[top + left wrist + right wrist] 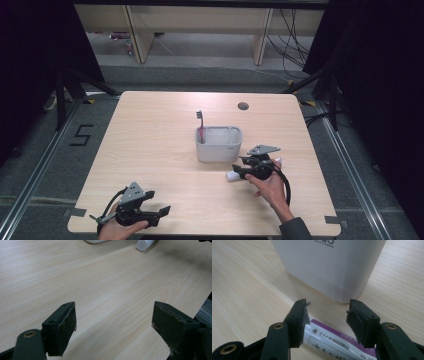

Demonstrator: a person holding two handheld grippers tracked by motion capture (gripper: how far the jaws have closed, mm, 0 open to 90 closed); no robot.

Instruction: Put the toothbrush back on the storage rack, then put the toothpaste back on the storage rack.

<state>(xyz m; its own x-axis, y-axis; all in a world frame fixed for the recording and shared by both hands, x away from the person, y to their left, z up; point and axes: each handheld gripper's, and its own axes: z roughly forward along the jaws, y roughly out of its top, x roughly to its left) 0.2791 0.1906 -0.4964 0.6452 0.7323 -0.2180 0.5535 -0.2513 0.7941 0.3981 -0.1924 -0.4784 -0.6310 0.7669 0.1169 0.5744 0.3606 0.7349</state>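
Right gripper view puts the toothpaste tube [337, 343] low in the frame, lying flat on the worktop [244, 290], with the right tool [328, 315] straddling it: its jaws stand part-way spread, one on either side of the tube, and the pads do not seem to press on it yet. Just above, at upper centre, the white holder [329, 267] stands very close. The likely trouble is the grip landing near the tube's edge, so that the soft, rounded body squirts sideways or rolls as the jaws meet. A jaw tip could also knock the holder, which carries a toothbrush [200, 125] upright at centre in the high view. At lower left there, the left tool [150, 207] rests wide open, holding nothing, well apart from the tube.
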